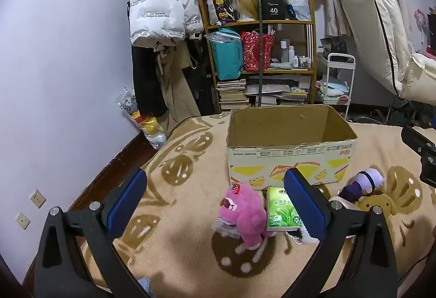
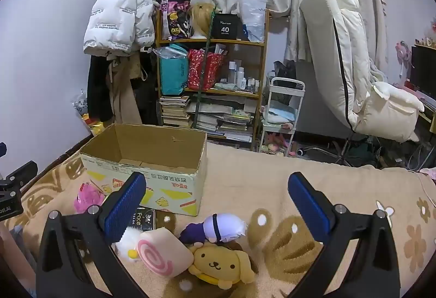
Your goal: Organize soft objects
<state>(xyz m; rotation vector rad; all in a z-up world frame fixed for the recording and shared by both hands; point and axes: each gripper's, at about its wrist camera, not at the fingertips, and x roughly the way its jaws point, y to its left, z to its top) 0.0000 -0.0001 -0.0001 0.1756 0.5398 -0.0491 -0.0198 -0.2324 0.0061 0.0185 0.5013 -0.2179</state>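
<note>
An open, empty cardboard box (image 1: 288,151) stands on the beige blanket; it also shows in the right wrist view (image 2: 147,161). In front of it lie a pink plush (image 1: 245,213), a green tissue pack (image 1: 283,213) and a purple-and-white plush (image 1: 362,183). My left gripper (image 1: 215,202) is open above the blanket, the pink plush between its fingers. My right gripper (image 2: 216,205) is open and empty above the purple-and-white plush (image 2: 218,227), a yellow dog plush (image 2: 220,265) and a pink swirl cushion (image 2: 160,254). The pink plush (image 2: 87,197) lies at the left.
A dark tissue pack (image 2: 143,219) lies by the box. Behind the bed stand a wooden shelf (image 1: 261,52) with bags and books, hanging coats (image 1: 160,12), a white trolley (image 2: 280,112) and a cream chair (image 2: 354,66). The bed's left edge (image 1: 114,161) meets the wall.
</note>
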